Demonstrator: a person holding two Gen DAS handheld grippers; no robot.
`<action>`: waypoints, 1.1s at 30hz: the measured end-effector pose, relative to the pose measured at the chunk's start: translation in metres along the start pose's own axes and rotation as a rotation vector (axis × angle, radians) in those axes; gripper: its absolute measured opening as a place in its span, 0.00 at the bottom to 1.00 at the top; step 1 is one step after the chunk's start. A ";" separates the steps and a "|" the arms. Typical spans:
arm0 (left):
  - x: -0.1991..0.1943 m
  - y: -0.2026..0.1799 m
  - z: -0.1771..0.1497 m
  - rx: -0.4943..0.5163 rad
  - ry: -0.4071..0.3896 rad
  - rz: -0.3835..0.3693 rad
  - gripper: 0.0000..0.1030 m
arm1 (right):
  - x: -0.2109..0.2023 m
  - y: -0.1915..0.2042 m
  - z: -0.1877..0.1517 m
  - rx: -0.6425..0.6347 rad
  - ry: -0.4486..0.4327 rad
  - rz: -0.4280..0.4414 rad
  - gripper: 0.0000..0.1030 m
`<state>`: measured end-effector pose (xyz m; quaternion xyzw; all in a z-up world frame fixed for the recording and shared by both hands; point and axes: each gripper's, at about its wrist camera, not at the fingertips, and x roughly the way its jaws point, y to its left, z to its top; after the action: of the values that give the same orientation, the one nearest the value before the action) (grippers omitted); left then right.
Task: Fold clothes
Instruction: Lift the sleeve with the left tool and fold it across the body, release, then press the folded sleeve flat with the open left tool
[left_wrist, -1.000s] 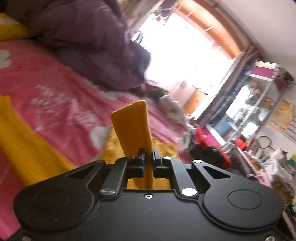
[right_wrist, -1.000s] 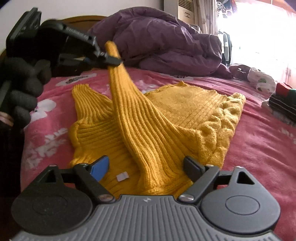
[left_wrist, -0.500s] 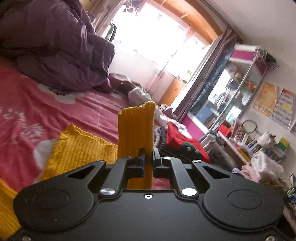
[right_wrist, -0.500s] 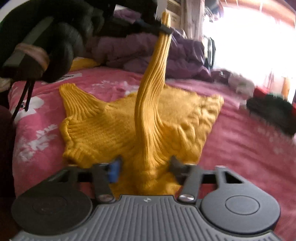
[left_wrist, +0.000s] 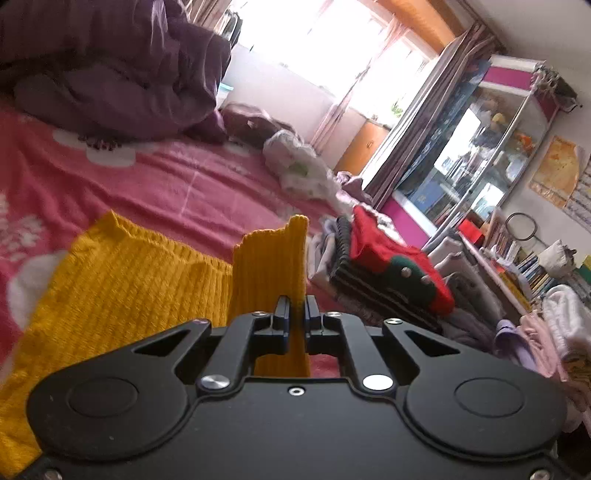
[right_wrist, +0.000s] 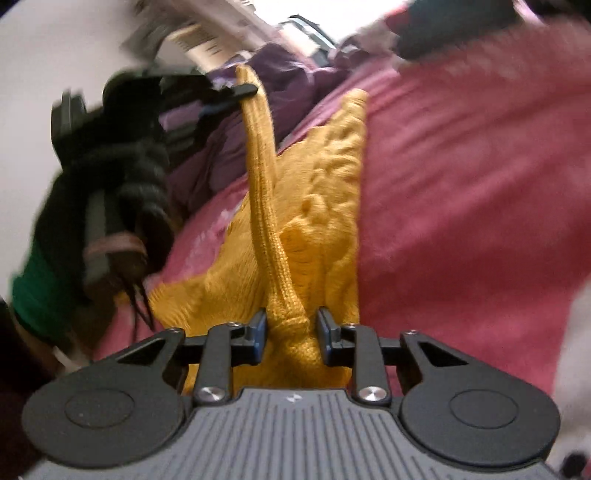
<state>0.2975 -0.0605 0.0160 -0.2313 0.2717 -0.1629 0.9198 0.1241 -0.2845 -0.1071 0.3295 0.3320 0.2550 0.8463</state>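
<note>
With the left claw (left_wrist: 294, 312) clamped on the sweater (right_wrist: 325, 206) cuff, the right claw (right_wrist: 291, 334), just closing around the bunched sleeve base, should grip firmly and swing toward 12 o'clock.

A pink floral-printed bedspread (left_wrist: 192, 184) is covering the bed, bearing a mustard-yellow ribbed knit sweater (left_wrist: 122, 280), a crumpled purple quilt (left_wrist: 110, 66), a white plastic bag (left_wrist: 299, 166) and a stack of folded clothes (left_wrist: 384, 277).

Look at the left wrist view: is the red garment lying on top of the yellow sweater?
No: the red garment sits on a separate pile of clothes to the right, apart from the yellow sweater.
</note>
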 end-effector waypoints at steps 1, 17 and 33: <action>0.006 -0.001 -0.001 0.006 0.006 0.009 0.04 | 0.000 -0.004 0.000 0.031 -0.002 0.010 0.25; 0.076 -0.012 -0.029 0.107 0.108 0.156 0.05 | 0.000 -0.025 -0.002 0.180 0.001 0.076 0.21; 0.031 -0.015 -0.013 0.391 0.150 0.117 0.34 | -0.033 0.053 0.000 -0.288 -0.136 -0.201 0.29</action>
<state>0.3120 -0.0906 0.0014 -0.0194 0.3154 -0.1756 0.9324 0.0908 -0.2715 -0.0557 0.1869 0.2654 0.1914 0.9263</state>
